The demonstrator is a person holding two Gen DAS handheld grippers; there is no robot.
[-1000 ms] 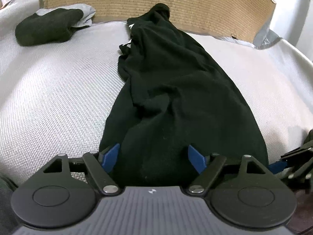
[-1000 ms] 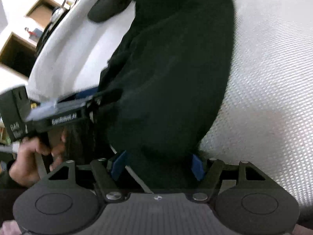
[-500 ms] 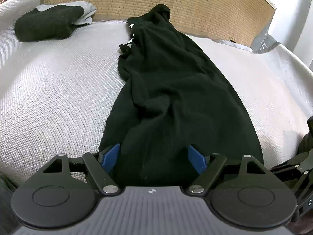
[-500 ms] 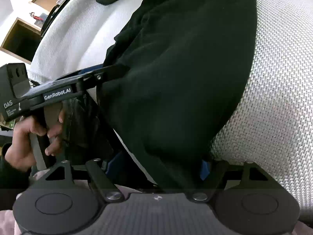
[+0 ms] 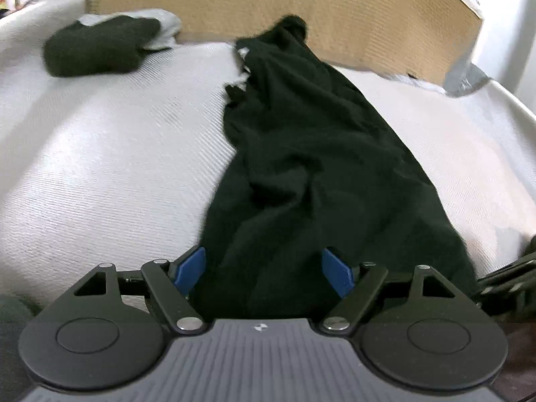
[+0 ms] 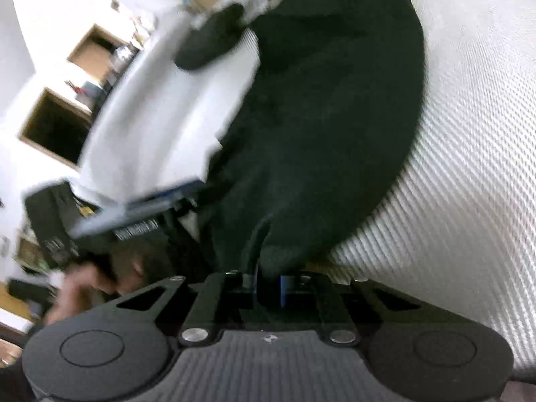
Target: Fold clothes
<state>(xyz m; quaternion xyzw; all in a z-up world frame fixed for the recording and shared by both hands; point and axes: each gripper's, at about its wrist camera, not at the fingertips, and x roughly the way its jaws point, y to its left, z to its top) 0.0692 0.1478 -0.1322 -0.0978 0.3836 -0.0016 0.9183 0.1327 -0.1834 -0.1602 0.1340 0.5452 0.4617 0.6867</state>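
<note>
Your right tool [image 6: 266, 283] has just been closing, pinching the long black knit garment's [image 5: 301, 167] near hem for lifting; left tool [image 5: 263, 269] wide, straddling hem, ungripped.

A white woven cover [image 5: 100, 167] with a fine ribbed texture spreads over the surface ahead of me, filling most of both views. At its far edge stands a wide tan board [image 5: 301, 3] with a ribbed, corrugated face, upright like a headboard. To the far right of it is a plain white wall [image 5: 509, 33]. Off to my left, seen blurred, white shelving [image 6: 30, 77] holds open wood-lined cubbies [image 6: 57, 130] with small items I cannot make out.
</note>
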